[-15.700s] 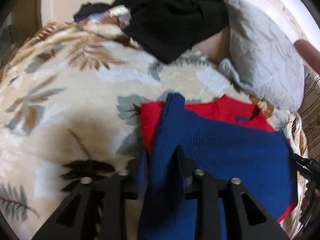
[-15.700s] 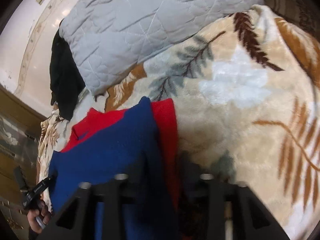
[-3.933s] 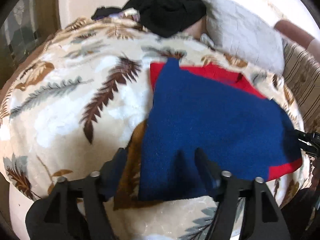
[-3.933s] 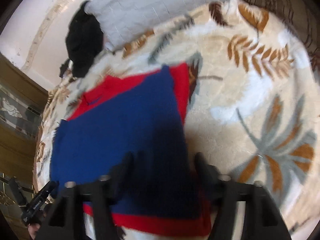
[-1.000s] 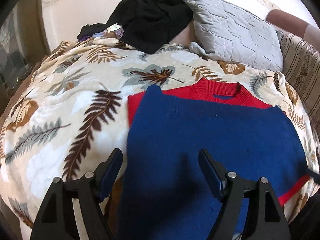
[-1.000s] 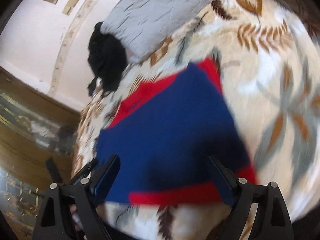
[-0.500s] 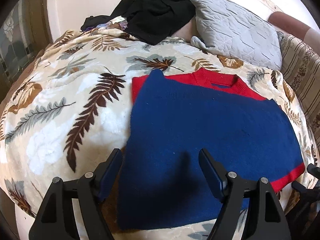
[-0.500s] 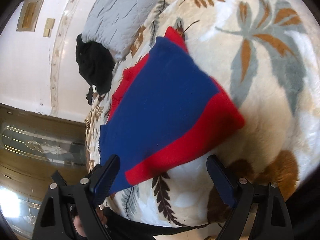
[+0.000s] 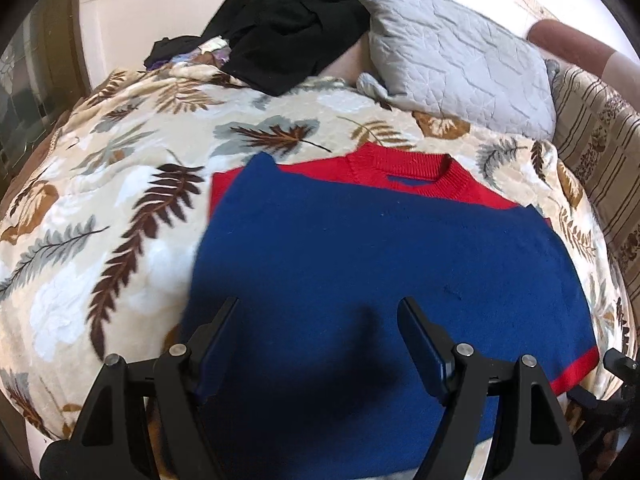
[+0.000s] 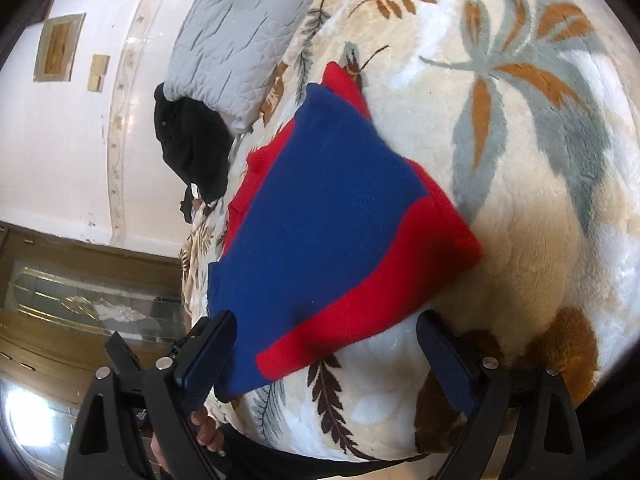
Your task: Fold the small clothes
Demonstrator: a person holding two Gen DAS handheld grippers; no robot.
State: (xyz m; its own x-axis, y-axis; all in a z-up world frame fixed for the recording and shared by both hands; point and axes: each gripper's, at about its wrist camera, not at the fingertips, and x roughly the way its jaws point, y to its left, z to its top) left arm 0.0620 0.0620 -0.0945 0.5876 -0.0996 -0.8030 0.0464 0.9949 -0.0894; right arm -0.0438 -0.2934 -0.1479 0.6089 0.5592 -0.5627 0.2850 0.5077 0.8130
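Observation:
A small blue and red knitted sweater point(image 9: 372, 264) lies flat on the leaf-patterned blanket point(image 9: 120, 216), blue side up, red collar at the far end and a red hem band at the near right. My left gripper point(image 9: 318, 334) is open and empty, just above the sweater's near edge. In the right wrist view the sweater point(image 10: 332, 216) lies tilted, its red hem point(image 10: 372, 304) nearest. My right gripper point(image 10: 324, 354) is open and empty, over the blanket point(image 10: 520, 160) just short of the hem.
A grey quilted pillow point(image 9: 460, 60) and a heap of black clothes point(image 9: 288, 20) lie at the far end by the white wall. A striped sofa side point(image 9: 600, 184) runs along the right. The blanket's edge drops off close below both grippers.
Both grippers have stayed open. My left gripper has moved closer over the sweater's near edge. My right gripper has edged closer to the red hem.

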